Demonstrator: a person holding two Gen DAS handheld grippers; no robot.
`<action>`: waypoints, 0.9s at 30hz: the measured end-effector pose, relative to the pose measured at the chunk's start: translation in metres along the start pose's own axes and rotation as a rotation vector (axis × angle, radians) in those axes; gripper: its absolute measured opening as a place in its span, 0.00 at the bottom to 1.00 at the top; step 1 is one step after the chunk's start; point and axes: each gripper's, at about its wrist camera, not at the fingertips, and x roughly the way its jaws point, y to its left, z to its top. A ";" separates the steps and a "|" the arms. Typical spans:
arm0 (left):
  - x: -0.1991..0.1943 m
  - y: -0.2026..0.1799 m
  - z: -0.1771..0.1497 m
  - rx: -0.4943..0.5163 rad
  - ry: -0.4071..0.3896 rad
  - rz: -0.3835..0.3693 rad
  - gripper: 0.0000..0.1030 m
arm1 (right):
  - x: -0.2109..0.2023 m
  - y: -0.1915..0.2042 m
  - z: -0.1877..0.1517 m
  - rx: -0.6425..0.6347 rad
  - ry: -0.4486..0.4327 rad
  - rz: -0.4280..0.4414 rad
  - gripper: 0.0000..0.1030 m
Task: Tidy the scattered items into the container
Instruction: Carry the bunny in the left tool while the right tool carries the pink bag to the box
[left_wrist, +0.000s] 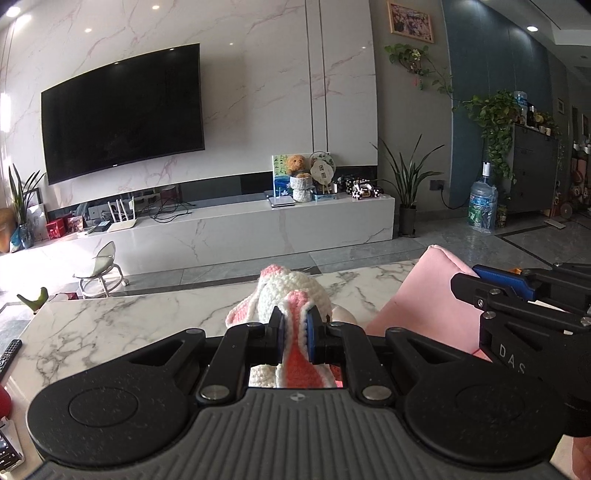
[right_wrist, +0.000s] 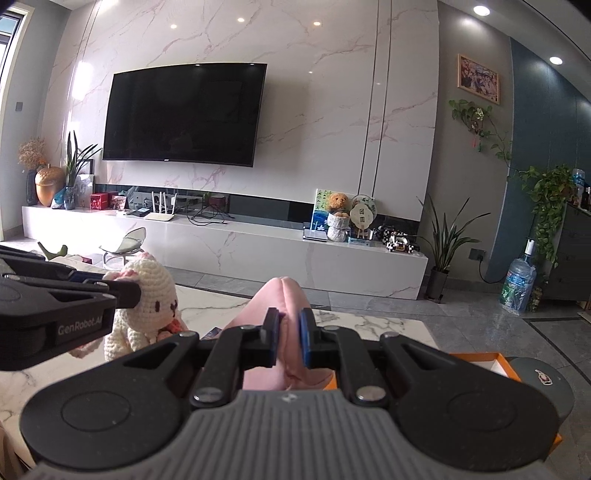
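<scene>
**Both tools gripping soft items over the marble counter**

Left wrist view: the left tool (left_wrist: 294, 325) is pinching the crocheted rabbit (left_wrist: 291, 295) by a pink-and-white knitted ear, its blue pads pressing in from both sides. The rabbit's white body is hanging out ahead of the fingers, above the marble counter (left_wrist: 129, 325). Just to the right of the rabbit, the pink fabric bag (left_wrist: 424, 299) is standing up from the counter, and the right tool (left_wrist: 480, 291) is reaching in against the bag's right side. A remote control (left_wrist: 9, 354) is lying at the counter's left edge, well apart from the rabbit.

Right wrist view: the right tool (right_wrist: 289, 332) is squeezing a folded rim of the pink fabric bag (right_wrist: 284, 295), with the fabric bunching between the pads. Left of the bag, the crocheted rabbit (right_wrist: 151, 295) is facing the camera, with the left tool (right_wrist: 122, 291) clamping it from the left. Below and right of the bag, an orange-edged box (right_wrist: 495, 363) is sitting, partly hidden behind the tool.
</scene>
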 end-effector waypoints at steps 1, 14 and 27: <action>0.000 -0.005 0.000 0.008 -0.002 -0.010 0.13 | -0.002 -0.004 0.000 0.004 -0.003 -0.010 0.12; 0.021 -0.062 0.017 0.065 -0.001 -0.159 0.13 | -0.012 -0.078 -0.005 0.084 -0.016 -0.173 0.12; 0.083 -0.124 0.023 0.121 0.065 -0.318 0.13 | 0.030 -0.157 -0.024 0.161 0.072 -0.288 0.12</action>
